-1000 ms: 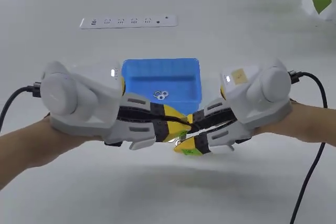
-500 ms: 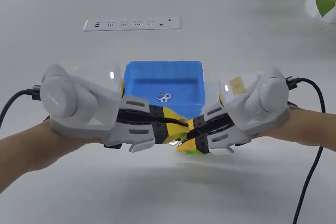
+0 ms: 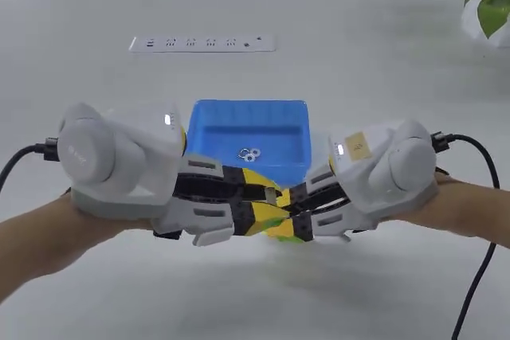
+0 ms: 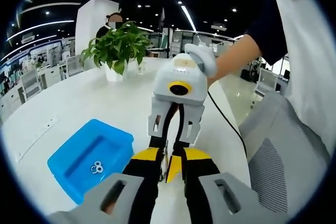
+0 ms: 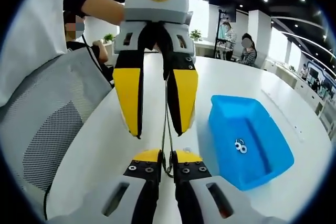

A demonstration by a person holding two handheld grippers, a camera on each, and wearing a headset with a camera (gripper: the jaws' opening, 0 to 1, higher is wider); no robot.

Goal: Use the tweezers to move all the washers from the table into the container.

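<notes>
Blue container (image 3: 247,109) sits on the white table (image 3: 358,53) just beyond the meeting tips of both grippers in the head view, with a few washers (image 3: 250,154) on its floor. The left gripper (image 3: 267,206) and right gripper (image 3: 296,211) point at each other, tips overlapping; the tweezers are too hidden there to make out.

In the left gripper view, this gripper's own yellow-tipped jaws (image 4: 170,156) stand apart, released, with the thin tweezers (image 4: 167,165) between them. The right gripper (image 4: 169,148) faces in from ahead. The container (image 4: 79,156) with the washers (image 4: 96,168) lies to the left of the jaws.

In the right gripper view, the gripper's own jaws (image 5: 167,158) are clenched on the tweezers (image 5: 168,124), which run forward between the left gripper's (image 5: 157,132) spread jaws. The container (image 5: 262,129) and washers (image 5: 240,146) lie to the right.
</notes>
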